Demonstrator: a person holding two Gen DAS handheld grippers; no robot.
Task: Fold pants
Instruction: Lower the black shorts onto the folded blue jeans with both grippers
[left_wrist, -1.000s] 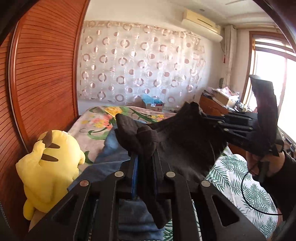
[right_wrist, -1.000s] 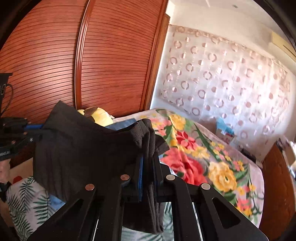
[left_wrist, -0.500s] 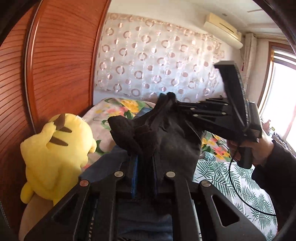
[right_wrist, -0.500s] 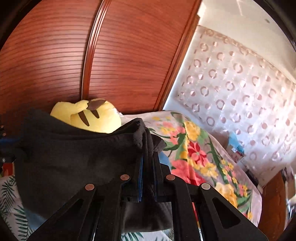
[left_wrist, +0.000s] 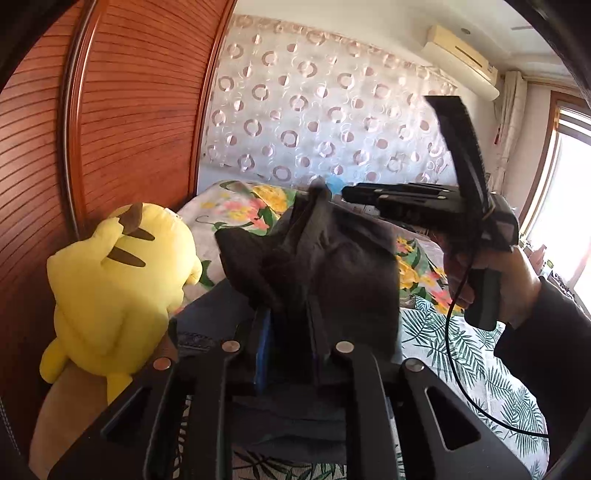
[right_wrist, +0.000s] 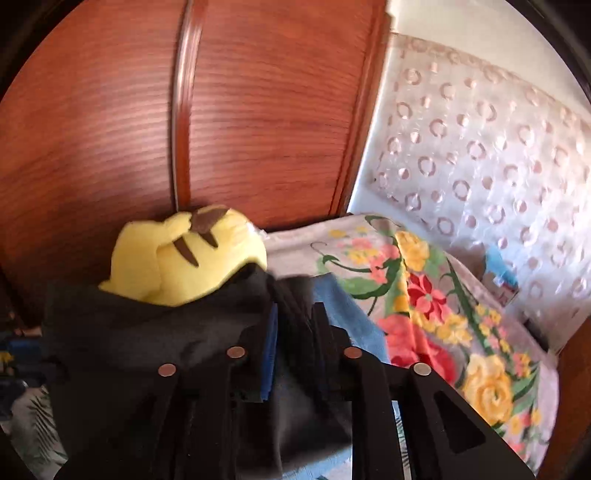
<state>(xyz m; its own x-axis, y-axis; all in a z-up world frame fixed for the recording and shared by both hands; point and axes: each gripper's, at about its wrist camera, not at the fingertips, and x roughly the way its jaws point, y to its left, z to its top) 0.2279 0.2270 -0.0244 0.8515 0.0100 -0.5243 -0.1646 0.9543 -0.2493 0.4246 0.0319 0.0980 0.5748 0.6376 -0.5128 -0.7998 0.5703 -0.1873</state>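
One pair of dark pants (left_wrist: 332, 266) is seen, held up above the bed (left_wrist: 461, 339) between two grippers. In the left wrist view, at 6 o'clock, the left gripper (left_wrist: 290, 332) is seen with bunched cloth between its fingers (left_wrist: 263, 347); its jaws have just been opening, a narrow gap is visible, and whether the pads still press on the cloth cannot be told. In the right wrist view, likewise at 6 o'clock, the right gripper (right_wrist: 295, 332) is seen with cloth lying between its fingers (right_wrist: 271, 343); those jaws too have just been opening, and a firm grip cannot be confirmed. The same gripper is seen at 3 o'clock in the left wrist view, held roughly level by one hand (left_wrist: 491, 273) in a dark sleeve (left_wrist: 543, 332), a cable (left_wrist: 458, 354) hanging below it, its tips at the raised peak of the pants.

Beneath the pants one blue garment (right_wrist: 347, 314) is spread on the bed. One yellow plush toy (left_wrist: 114, 280) is propped at 9 o'clock, just beside the wooden wardrobe (left_wrist: 122, 122), which closes that side. Open bed surface is left toward 4 o'clock over the leaf-print sheet and toward 12 o'clock over one floral blanket (right_wrist: 443, 302). Farthest off, one circle-patterned curtain (left_wrist: 332, 110), one air conditioner (left_wrist: 461, 59) and one window (left_wrist: 569, 206) are seen.
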